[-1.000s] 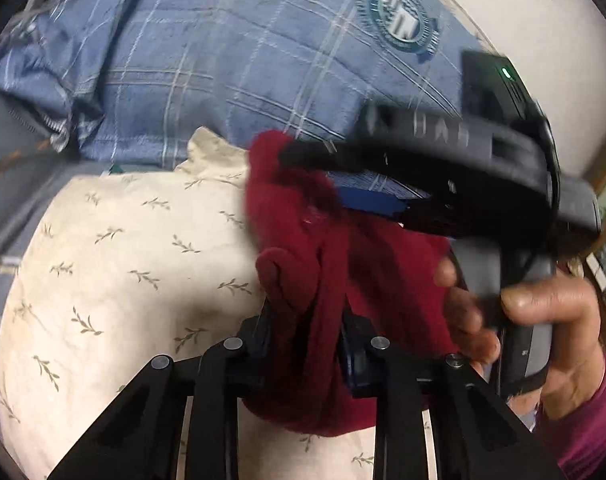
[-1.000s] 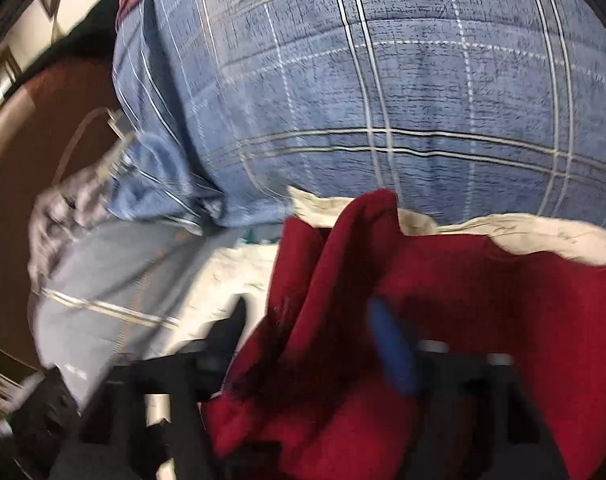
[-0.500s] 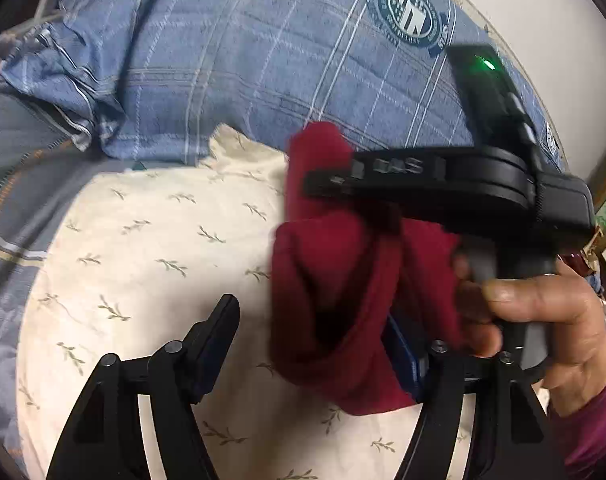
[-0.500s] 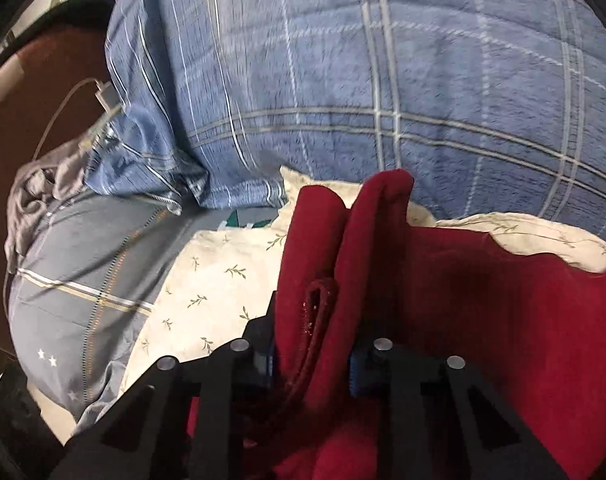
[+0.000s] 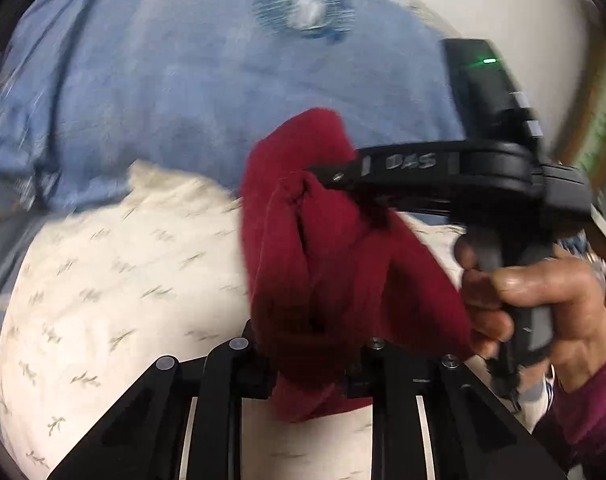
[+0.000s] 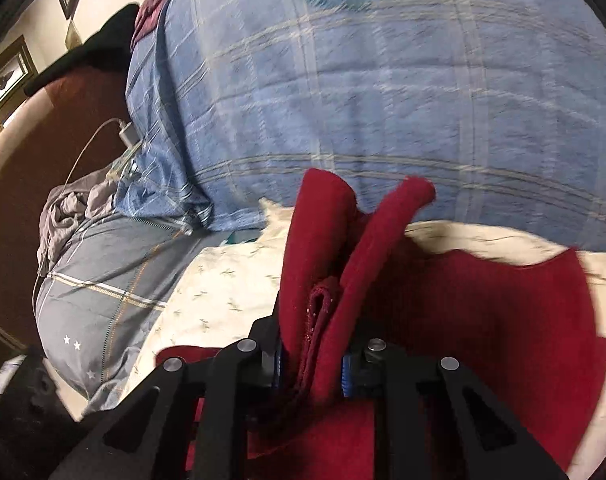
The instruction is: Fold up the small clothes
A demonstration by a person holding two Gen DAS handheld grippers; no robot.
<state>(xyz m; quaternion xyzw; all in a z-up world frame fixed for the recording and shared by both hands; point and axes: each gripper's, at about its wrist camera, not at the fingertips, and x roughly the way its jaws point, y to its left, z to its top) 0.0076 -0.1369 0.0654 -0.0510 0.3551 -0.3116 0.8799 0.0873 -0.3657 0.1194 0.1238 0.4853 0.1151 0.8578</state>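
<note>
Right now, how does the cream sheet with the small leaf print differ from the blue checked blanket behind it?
The cream sheet is pale with small scattered leaf sprigs; the blue checked blanket is blue with light crossing lines and a round badge. The cream sheet lies nearer, under the red cloth; the blue checked blanket rises behind it. Both are soft bedding.
</note>
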